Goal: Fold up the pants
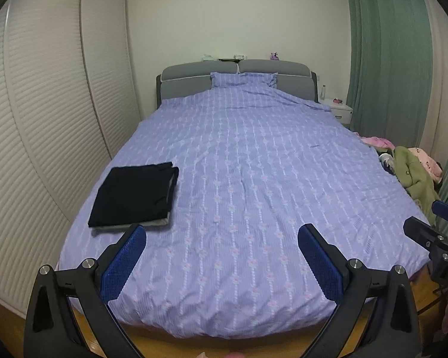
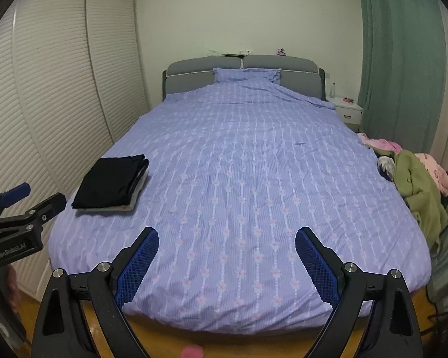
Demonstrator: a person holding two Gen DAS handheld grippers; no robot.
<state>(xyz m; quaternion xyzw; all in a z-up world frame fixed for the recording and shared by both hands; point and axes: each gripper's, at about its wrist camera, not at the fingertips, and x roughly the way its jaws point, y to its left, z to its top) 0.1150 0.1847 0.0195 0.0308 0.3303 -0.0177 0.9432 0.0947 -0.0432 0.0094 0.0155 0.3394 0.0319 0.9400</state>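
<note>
Two handheld grippers hover above the foot of a double bed (image 1: 239, 164), each with its pair of blue-padded fingers spread wide and grasping nothing. The left gripper (image 1: 221, 238) and the right gripper (image 2: 227, 240) both face the headboard (image 2: 245, 73) at 12 o'clock.

One pair of black pants (image 1: 134, 192), already folded into a flat rectangle, lies at about 10 o'clock on the lilac patterned duvet (image 2: 239, 179), stacked on top of one grey folded garment (image 2: 131, 204) whose edge shows beneath it. The stack sits near the bed's left edge, well apart from both grippers.

At about 2 o'clock, on the bed's right edge, a loose pile of clothes (image 2: 415, 182) holds one green garment, at least two pink ones and a smaller dark-and-white piece. One pillow (image 2: 246, 74) leans against the headboard. One white nightstand (image 2: 348, 110) carries one clear bottle (image 2: 332, 89) beside a green curtain (image 2: 403, 59).
</note>
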